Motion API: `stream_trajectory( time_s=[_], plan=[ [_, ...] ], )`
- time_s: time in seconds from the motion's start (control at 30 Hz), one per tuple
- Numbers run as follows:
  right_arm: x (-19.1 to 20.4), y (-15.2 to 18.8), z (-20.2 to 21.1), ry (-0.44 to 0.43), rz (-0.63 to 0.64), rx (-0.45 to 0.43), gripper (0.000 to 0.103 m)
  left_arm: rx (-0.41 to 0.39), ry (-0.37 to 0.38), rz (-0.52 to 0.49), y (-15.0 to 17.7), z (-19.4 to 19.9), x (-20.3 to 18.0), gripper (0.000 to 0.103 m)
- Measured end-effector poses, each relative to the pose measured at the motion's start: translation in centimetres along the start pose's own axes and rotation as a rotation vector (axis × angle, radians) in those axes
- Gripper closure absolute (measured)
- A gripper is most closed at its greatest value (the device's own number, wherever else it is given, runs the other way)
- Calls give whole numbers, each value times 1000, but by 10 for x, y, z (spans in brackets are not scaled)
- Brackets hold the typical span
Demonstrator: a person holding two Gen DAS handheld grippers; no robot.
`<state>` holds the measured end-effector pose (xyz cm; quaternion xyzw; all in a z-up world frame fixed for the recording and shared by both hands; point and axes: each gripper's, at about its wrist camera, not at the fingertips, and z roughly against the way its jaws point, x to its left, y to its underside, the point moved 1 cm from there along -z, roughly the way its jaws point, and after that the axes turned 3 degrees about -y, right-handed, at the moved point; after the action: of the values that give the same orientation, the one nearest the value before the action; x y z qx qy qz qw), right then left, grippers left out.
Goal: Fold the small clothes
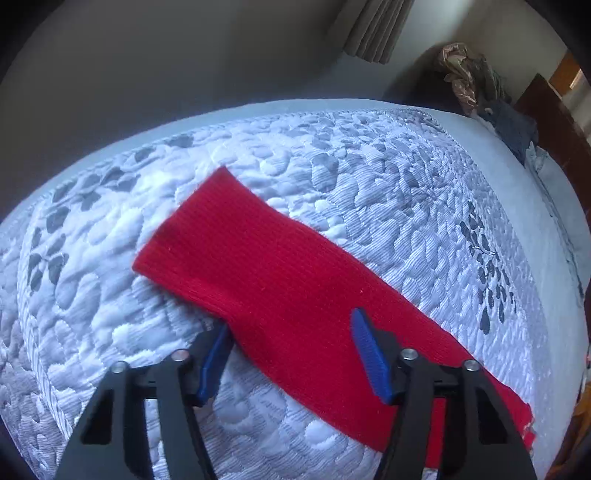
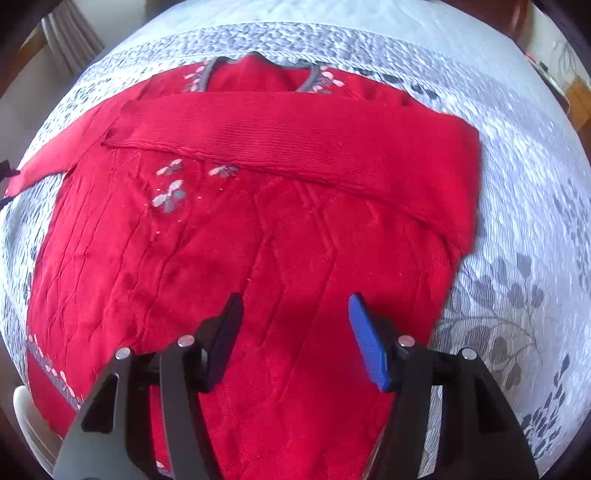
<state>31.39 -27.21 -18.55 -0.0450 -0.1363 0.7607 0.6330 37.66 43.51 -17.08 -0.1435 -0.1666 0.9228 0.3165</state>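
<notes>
Left wrist view, nearest: the left gripper (image 1: 291, 332) hangs over the quilted bedspread (image 1: 332, 177) with its jaws apart, nothing pressed between the blue pads (image 1: 371, 356); the near ends of both fingers are cut off by the lower edge. One red sleeve (image 1: 266, 273) lies flat on the bedspread under the jaws, its cuff pointing away, its near end running out of sight behind the right finger. Beyond the bedspread, a dim heap of clothes (image 1: 476, 85) by the curtain (image 1: 376, 29) is hard to make out. Right wrist view, nearest: the right gripper (image 2: 295, 306) stands with jaws apart above the red sweater (image 2: 229, 258), gripping nothing; the hem is hidden beneath the fingers. Farther off, the other sleeve (image 2: 295, 133) lies folded across the sweater's chest, below the grey-trimmed neckline (image 2: 258, 70).
</notes>
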Motion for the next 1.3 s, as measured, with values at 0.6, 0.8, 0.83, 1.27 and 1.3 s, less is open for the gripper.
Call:
stream_trajectory(
  time_s=[0.6,0.8,0.83,1.27,1.3],
  plan=[
    [-10,20,7,-13,-3,-26,42,-212,274,-267,38,90,-116,92],
    [-18,24,10,-24,-22,-33,42,-156,403,-424,96,109,-187,92],
    [-19,25,10,-25,-25,-33,42,-144,429,-459,110,114,-202,92],
    [-32,36,10,-64,-68,-52,42,-2,638,-782,297,141,-341,92],
    [-33,37,11,-66,-71,-55,42,9,645,-791,307,141,-347,92]
  ],
)
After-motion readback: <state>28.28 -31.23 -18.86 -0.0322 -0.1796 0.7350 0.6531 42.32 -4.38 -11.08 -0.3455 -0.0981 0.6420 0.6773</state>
